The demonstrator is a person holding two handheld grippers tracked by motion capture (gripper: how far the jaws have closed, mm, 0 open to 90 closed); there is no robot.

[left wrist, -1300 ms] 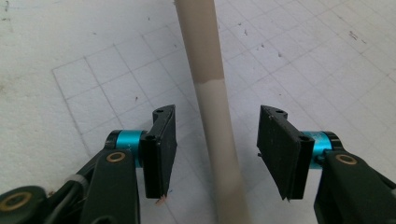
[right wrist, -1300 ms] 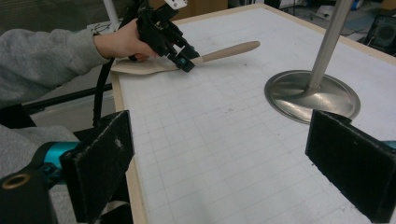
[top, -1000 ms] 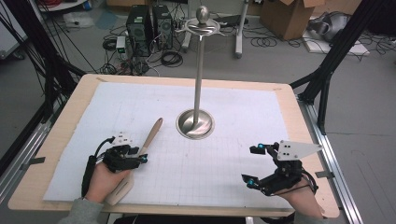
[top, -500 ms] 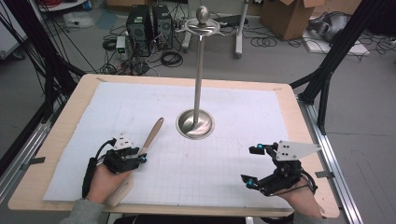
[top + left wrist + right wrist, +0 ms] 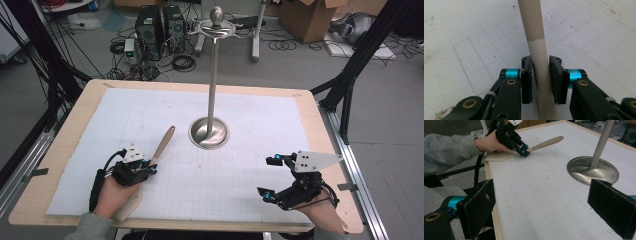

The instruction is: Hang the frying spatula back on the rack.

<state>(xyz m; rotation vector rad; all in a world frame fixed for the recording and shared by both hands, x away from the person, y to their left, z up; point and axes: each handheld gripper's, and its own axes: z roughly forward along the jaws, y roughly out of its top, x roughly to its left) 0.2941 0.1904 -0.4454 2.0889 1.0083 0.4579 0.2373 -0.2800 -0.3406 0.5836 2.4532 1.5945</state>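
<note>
A wooden spatula (image 5: 162, 145) lies flat on the white grid sheet (image 5: 150, 110), its handle pointing toward the metal stand (image 5: 209, 132). My left gripper (image 5: 150, 167) sits over the handle's near part. In the left gripper view its jaws (image 5: 540, 67) have just been closing, and both pads now touch the sides of the spatula handle (image 5: 531, 22). My right gripper (image 5: 267, 178) rests at the right front of the table, wide open with nothing between its pads (image 5: 544, 192). The right gripper view also shows the spatula (image 5: 546, 143) and the left gripper (image 5: 524, 150).
The stand has a round steel base (image 5: 592, 171) and a tall pole (image 5: 214, 75) with a knob on top, at the middle of the sheet. The wooden table edge (image 5: 325, 130) frames the sheet. Cables, computers and boxes lie on the floor beyond.
The left gripper's jaws have drawn in around the spatula handle. Both hands and the spatula stay where they were.
</note>
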